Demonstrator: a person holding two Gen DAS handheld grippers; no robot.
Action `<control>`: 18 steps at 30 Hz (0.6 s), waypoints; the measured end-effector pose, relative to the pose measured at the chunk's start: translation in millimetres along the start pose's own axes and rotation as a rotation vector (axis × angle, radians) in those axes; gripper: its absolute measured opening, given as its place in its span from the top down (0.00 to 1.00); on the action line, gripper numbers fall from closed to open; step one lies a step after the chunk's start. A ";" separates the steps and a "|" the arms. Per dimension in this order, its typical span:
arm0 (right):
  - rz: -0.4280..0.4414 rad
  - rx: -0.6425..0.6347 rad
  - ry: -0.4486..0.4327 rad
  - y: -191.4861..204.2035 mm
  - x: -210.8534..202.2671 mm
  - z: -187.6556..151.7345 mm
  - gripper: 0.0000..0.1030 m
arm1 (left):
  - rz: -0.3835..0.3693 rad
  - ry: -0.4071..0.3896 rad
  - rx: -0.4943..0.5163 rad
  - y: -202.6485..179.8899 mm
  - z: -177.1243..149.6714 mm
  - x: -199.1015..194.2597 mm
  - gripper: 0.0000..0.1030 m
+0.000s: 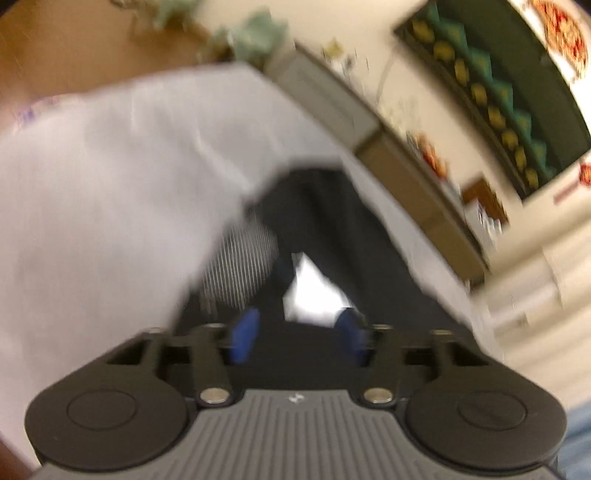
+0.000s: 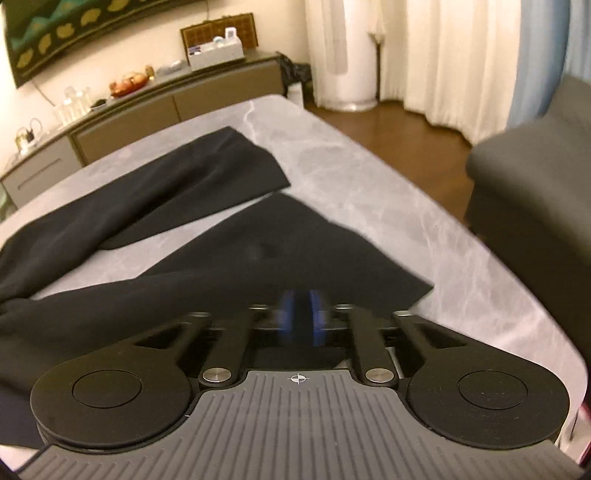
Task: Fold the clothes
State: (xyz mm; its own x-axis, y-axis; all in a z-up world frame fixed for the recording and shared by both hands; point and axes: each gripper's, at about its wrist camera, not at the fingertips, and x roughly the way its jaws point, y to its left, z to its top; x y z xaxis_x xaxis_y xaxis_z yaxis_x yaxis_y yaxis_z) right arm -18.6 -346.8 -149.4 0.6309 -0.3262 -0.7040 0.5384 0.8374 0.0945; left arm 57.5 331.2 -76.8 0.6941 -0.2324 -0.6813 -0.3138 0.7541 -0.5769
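Note:
Black trousers [image 2: 221, 254] lie on the grey marble table [image 2: 369, 177], two legs spread apart toward the far end. My right gripper [image 2: 303, 314] has its blue pads nearly together on the near leg's fabric; it looks shut on the trousers. In the blurred left wrist view the trousers [image 1: 332, 221] hang as a dark fold with a white label [image 1: 314, 291] showing. My left gripper [image 1: 299, 325] has its blue fingertips [image 1: 243, 332] spread apart around that fabric, open. A white cloth or sleeve [image 1: 129, 184] covers the left of that view.
A low sideboard [image 2: 147, 107] with small items stands behind the table under a dark wall hanging [image 2: 74, 29]. A dark sofa [image 2: 535, 184] is at the right. White curtains [image 2: 443, 55] and wooden floor [image 2: 388, 125] lie beyond the table's far corner.

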 end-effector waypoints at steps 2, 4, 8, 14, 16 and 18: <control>-0.013 0.017 -0.004 -2.5 1.4 2.1 0.42 | 0.002 -0.001 0.014 -6.1 -20.7 -9.6 0.30; 0.004 0.111 0.018 -13.0 -1.3 2.7 0.37 | -0.010 -0.024 -0.029 -4.1 -37.6 -20.1 0.21; 0.140 0.356 0.025 -39.1 -17.3 -9.9 0.27 | -0.047 -0.013 -0.132 1.5 -54.1 -16.0 0.19; 0.121 0.500 0.070 -60.6 -23.2 -34.3 0.23 | -0.017 0.031 -0.146 -7.6 -58.2 19.4 0.18; 0.110 0.504 0.069 -63.6 -21.7 -36.1 0.23 | -0.020 0.033 -0.138 -12.8 -59.7 28.7 0.17; 0.102 0.481 0.053 -61.2 -15.6 -34.2 0.22 | 0.007 0.017 -0.116 -19.1 -57.4 42.4 0.21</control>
State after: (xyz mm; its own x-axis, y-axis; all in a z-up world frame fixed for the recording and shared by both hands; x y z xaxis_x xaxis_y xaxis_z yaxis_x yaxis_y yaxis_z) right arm -80.5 -378.0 -168.3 0.6717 -0.2198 -0.7075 0.6798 0.5626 0.4706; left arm 55.8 271.7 -120.5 0.6807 -0.2386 -0.6926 -0.3923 0.6798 -0.6197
